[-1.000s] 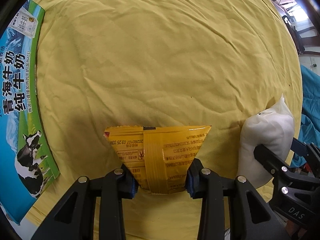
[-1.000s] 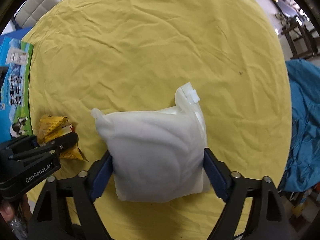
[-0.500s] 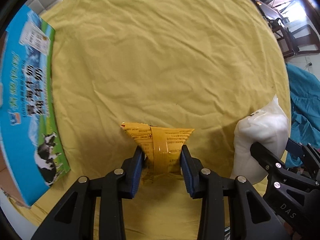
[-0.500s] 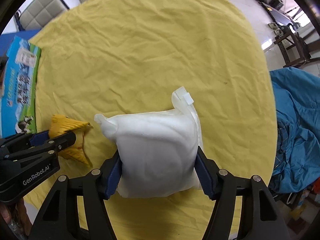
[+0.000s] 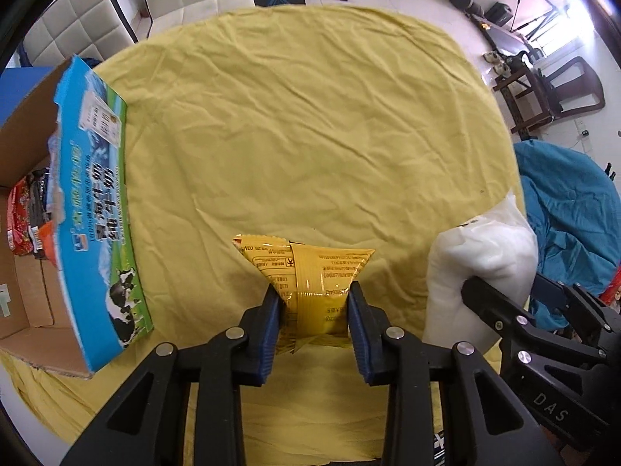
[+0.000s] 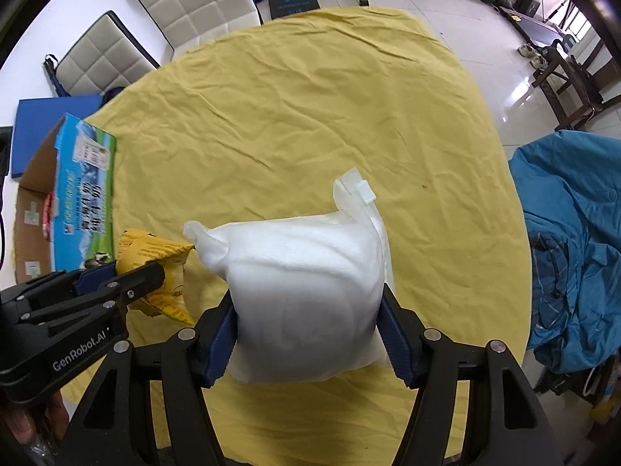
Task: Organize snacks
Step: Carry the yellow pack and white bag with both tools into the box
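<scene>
Your left gripper (image 5: 314, 322) has its jaws clamped on the narrow near end of a flat yellow foil snack packet (image 5: 310, 275), which fans out pointing away from you. Your right gripper (image 6: 310, 334) squeezes a puffy white plastic pouch (image 6: 306, 295), zip end far. Both hang above the yellow-clothed counter (image 5: 310, 116); the open blue-and-green milk carton box (image 5: 93, 213) stands at left.
</scene>
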`<state>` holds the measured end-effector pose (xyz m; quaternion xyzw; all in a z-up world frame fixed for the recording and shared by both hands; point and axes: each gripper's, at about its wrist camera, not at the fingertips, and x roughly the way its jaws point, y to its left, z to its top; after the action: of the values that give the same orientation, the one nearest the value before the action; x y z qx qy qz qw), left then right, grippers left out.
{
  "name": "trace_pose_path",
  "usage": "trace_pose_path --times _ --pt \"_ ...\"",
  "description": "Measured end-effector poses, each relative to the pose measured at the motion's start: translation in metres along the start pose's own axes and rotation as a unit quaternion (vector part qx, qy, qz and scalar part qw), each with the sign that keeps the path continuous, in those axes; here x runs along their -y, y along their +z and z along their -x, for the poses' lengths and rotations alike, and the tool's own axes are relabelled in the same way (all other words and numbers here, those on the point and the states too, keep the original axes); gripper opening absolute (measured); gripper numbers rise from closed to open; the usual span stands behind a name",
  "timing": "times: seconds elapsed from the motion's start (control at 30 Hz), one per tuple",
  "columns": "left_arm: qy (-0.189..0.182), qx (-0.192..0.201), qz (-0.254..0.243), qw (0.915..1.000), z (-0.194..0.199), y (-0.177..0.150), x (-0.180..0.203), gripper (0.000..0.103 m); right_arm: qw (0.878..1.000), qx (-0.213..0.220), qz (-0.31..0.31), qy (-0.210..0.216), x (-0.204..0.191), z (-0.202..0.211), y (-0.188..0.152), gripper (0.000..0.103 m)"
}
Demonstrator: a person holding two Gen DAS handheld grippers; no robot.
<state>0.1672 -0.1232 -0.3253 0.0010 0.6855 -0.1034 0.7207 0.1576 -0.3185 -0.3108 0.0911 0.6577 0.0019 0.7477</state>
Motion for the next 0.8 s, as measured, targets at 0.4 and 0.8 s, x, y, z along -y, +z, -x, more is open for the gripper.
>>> trace_pose_path --times 0.4,0.8 --pt "-0.018 0.062 0.026 0.9976 0.072 -0.009 -0.03 0.029 0.998 0.038 0.013 0.057 -0.038 0.05 0.006 0.068" --pt "-0.018 0.129 0.052 0.9901 0.161 -0.033 -0.133 0.029 0.988 0.093 0.047 0.111 -0.142 0.128 0.008 0.068"
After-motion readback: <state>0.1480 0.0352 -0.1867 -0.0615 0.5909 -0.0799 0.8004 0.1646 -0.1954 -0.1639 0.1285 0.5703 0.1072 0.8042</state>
